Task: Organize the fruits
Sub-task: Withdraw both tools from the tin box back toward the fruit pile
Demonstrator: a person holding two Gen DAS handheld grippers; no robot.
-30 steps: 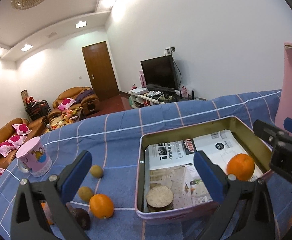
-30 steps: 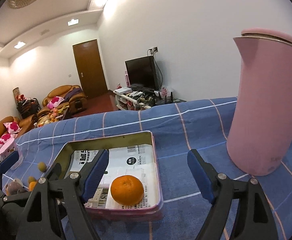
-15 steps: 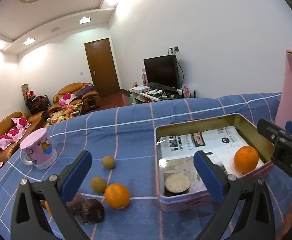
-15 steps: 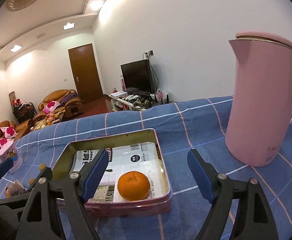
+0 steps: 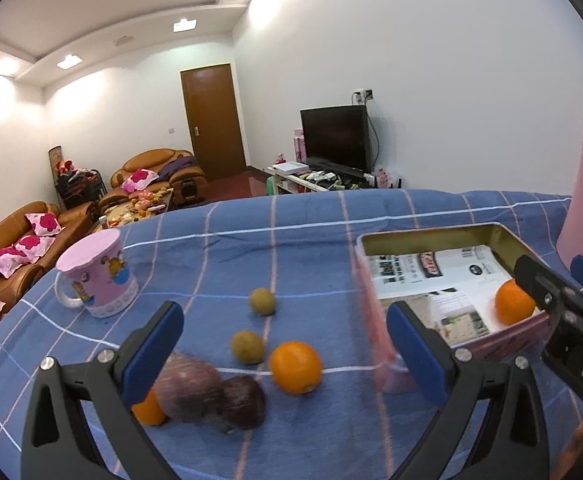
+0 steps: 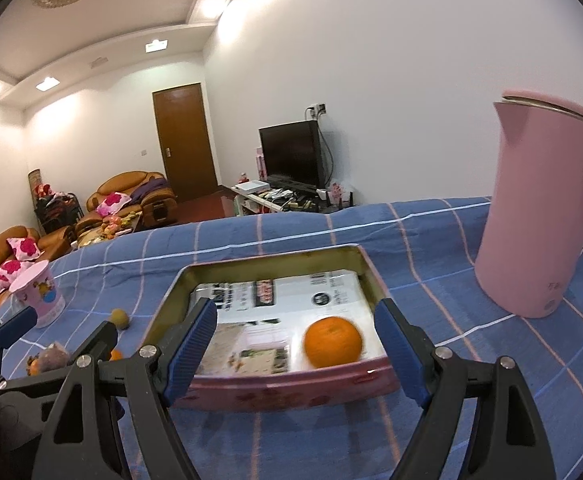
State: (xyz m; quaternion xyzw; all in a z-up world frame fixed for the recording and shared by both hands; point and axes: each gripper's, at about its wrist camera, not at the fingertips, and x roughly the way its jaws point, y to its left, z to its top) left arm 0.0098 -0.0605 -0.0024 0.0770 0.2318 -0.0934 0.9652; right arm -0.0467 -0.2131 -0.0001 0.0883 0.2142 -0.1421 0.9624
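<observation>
One orange (image 6: 333, 342) in tin (image 6: 275, 392), other fruits (image 5: 251, 346) on cloth.

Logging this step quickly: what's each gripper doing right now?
Left gripper: open, holding nothing.
Right gripper: open, holding nothing.

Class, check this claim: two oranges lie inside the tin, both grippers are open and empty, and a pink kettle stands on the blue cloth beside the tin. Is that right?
Not quite. Only one orange lies inside the tin, as the right wrist view shows. The rest holds: the left gripper and right gripper are open and empty, and the pink kettle stands on the blue cloth beside the tin.
</observation>
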